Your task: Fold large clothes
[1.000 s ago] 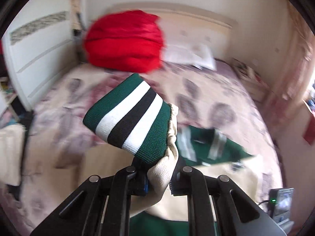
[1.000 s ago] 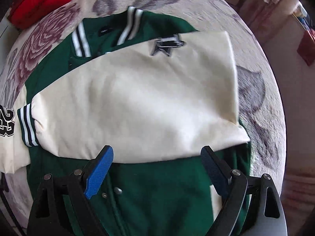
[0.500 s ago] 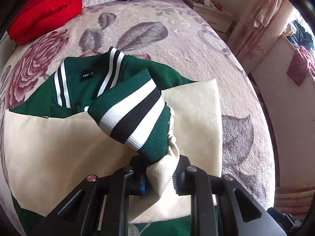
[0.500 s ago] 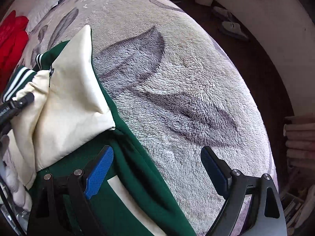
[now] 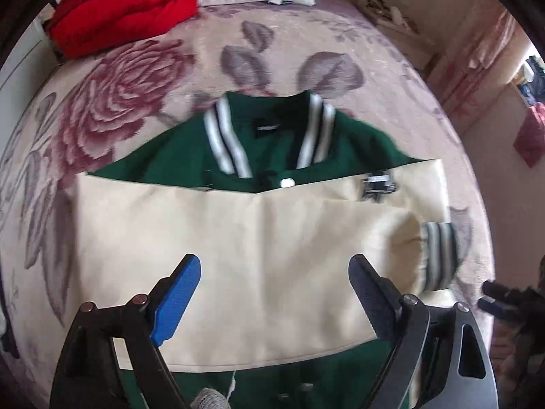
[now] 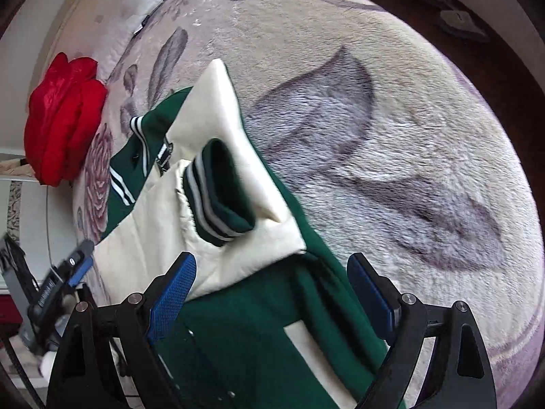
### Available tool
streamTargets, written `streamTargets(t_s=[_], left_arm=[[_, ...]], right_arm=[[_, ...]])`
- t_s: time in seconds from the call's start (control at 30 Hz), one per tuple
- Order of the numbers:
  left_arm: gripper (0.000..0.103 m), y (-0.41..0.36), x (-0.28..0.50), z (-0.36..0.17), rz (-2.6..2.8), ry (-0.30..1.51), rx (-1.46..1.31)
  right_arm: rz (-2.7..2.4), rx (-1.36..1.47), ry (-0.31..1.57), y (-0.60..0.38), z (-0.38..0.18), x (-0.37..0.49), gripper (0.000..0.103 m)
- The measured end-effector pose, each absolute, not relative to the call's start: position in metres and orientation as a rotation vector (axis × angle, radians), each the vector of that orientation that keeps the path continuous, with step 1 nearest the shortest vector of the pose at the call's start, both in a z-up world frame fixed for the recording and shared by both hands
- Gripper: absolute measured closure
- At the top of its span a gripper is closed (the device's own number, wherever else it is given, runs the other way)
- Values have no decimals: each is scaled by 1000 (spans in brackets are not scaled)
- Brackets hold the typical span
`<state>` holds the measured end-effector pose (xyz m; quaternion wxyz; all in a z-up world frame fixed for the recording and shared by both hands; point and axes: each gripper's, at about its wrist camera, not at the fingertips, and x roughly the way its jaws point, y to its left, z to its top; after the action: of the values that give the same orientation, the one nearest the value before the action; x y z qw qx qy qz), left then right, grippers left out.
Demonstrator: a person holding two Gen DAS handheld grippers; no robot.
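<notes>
the green varsity jacket (image 5: 279,150) lies face up on the bed (image 5: 136,95), both cream sleeves (image 5: 238,245) crossed over its chest to square it for folding; left tongs (image 5: 274,293) and right tongs (image 6: 270,289) hover apart, empty, the striped cuff (image 6: 218,194) near the jacket's right edge

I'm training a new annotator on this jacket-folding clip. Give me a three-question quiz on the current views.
1. True or false: the left gripper is clamped on the striped cuff.
2. The cream sleeves lie: A) folded across the green jacket; B) hanging off the bed; C) under the red bundle.
3. Fill in: the right gripper is ____.

Key: 1 false, its jaws are spread and empty; 2 A; 3 open.
</notes>
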<state>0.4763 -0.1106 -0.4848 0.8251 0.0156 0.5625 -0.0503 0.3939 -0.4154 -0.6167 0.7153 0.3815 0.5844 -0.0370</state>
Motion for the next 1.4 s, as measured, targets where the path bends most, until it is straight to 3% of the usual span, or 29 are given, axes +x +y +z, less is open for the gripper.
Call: streamTargets(t_s=[0.2, 0.23, 0.27, 0.33, 0.4, 0.6, 0.67, 0.73, 0.97, 1.0, 1.1, 1.17, 1.27, 1.4], left_arm=[[14, -25, 479, -561, 143, 1311, 147], [14, -18, 478, -571, 159, 1323, 158], [14, -16, 477, -577, 161, 1324, 162], [14, -14, 475, -583, 152, 1314, 161], [12, -17, 479, -583, 152, 1319, 156], [10, -24, 487, -578, 142, 1325, 183], [10, -22, 482, -565, 141, 1310, 173], [10, -20, 471, -547, 139, 1277, 162], [10, 6, 404, -530, 280, 1293, 156], [10, 15, 394, -534, 318, 1307, 155], [10, 47, 373, -551, 408, 1369, 127], [10, 64, 365, -564, 443, 1410, 95], [10, 74, 365, -578, 415, 1443, 51], [10, 67, 384, -598, 404, 1457, 142]], right_arm=[[25, 797, 1346, -387, -651, 456, 12], [53, 774, 1383, -377, -659, 465, 18], [76, 736, 1413, -368, -664, 470, 26], [48, 582, 1442, -350, -669, 480, 78], [-4, 528, 1424, -348, -669, 486, 91], [-25, 653, 1504, -365, -675, 501, 90], [-2, 685, 1511, -377, -656, 488, 77], [-57, 659, 1484, -395, -635, 462, 45], [-49, 624, 1649, -416, -679, 383, 41], [6, 635, 1648, -408, -687, 382, 43], [45, 535, 1658, -381, -701, 382, 96], [-111, 484, 1617, -389, -701, 379, 97], [-198, 742, 1575, -422, -710, 367, 98], [-188, 589, 1619, -389, -704, 381, 97]])
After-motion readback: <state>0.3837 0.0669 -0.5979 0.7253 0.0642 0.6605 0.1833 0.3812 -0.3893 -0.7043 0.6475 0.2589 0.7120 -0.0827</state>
